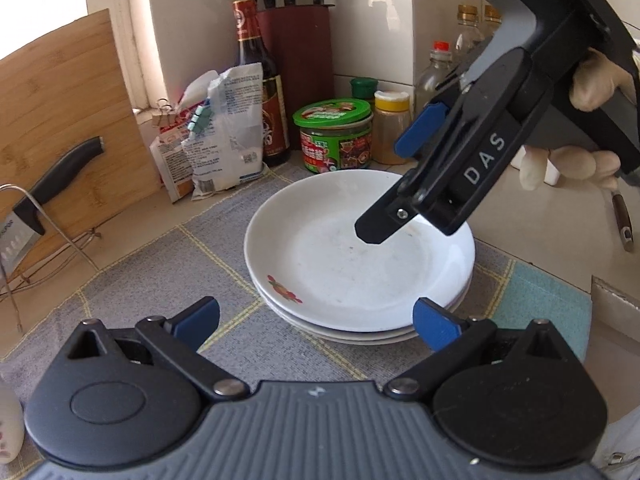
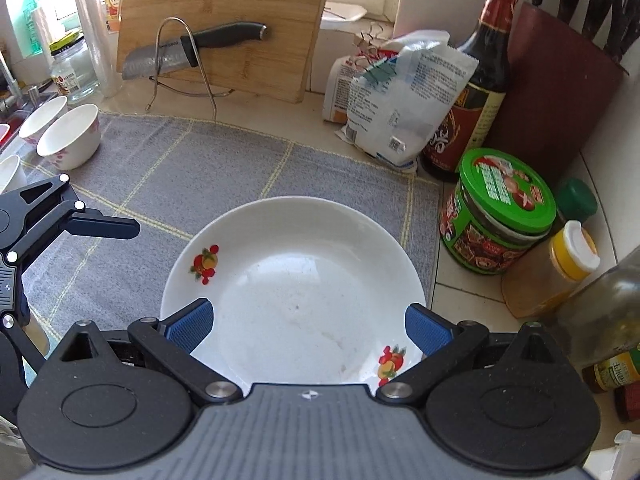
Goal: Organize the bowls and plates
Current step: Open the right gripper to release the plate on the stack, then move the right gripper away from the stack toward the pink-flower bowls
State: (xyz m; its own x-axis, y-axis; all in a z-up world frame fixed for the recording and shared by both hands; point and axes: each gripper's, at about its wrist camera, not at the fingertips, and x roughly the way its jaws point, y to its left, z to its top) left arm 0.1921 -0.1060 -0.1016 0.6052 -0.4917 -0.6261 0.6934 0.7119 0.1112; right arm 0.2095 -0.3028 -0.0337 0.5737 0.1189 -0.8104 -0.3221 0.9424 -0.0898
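Note:
A stack of three white plates (image 1: 352, 264) with a small fruit print rests on the grey checked mat (image 1: 152, 280). My left gripper (image 1: 316, 322) is open at the stack's near edge, its blue pads apart and holding nothing. My right gripper (image 1: 400, 180), held by a gloved hand (image 1: 592, 80), tilts down over the far right of the top plate. In the right wrist view that top plate (image 2: 296, 272) fills the gap between the right gripper (image 2: 310, 328) fingers, which stand open just above it. White bowls (image 2: 70, 136) sit at the mat's left end, behind the left gripper (image 2: 100, 226).
A bamboo cutting board (image 2: 224, 20) and a knife (image 2: 192, 48) lean in a wire rack at the back. Flour bags (image 2: 392, 96), a dark sauce bottle (image 2: 480, 80), a green-lidded jar (image 2: 500, 208), a yellow-capped spice jar (image 2: 560, 272) and a knife block (image 2: 556, 92) crowd the corner right of the plates.

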